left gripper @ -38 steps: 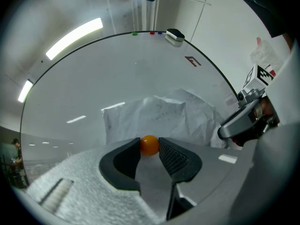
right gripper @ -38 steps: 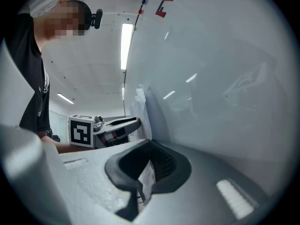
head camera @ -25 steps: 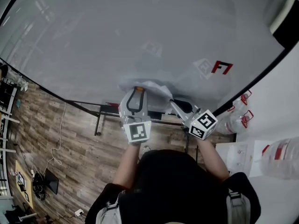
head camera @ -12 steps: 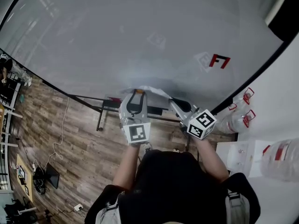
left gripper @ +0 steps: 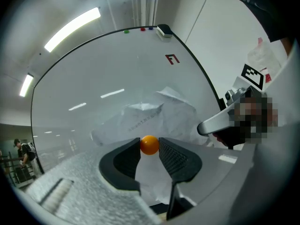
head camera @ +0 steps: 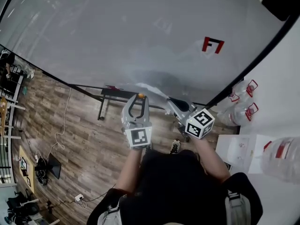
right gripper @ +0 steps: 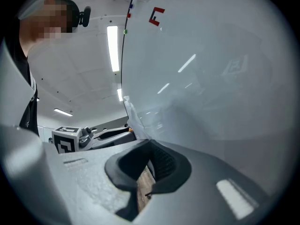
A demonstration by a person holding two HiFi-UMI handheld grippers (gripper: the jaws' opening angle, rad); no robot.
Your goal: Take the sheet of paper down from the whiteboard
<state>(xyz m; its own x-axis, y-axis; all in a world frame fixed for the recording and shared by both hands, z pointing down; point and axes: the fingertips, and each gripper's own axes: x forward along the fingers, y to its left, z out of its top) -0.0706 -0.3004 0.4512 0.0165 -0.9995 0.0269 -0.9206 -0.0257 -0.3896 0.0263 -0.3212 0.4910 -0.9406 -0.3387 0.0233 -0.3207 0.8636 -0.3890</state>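
The crumpled white sheet of paper [head camera: 153, 88] hangs off the whiteboard [head camera: 117, 27], stretched between my two grippers. My left gripper [head camera: 139, 97] is shut on a small orange ball [left gripper: 149, 144], with the sheet [left gripper: 150, 116] right behind it. Whether the sheet is pinched too, I cannot tell. To its right, my right gripper [head camera: 169, 99] is shut on the sheet's edge [right gripper: 133, 118], which rises from its closed jaws. Both grippers point level at the board, a little in front of it.
A red F mark [head camera: 212, 45] sits high on the board's right. The board's dark stand [head camera: 112, 93] is below it on a wooden floor [head camera: 70, 139]. Water jugs [head camera: 241, 109], a white box [head camera: 239, 151] and a large bottle [head camera: 281, 156] stand at the right.
Both grippers have drawn back and down from the board, taking the sheet with them. It now stands off the board's surface. The orange ball has stayed in the left jaws.
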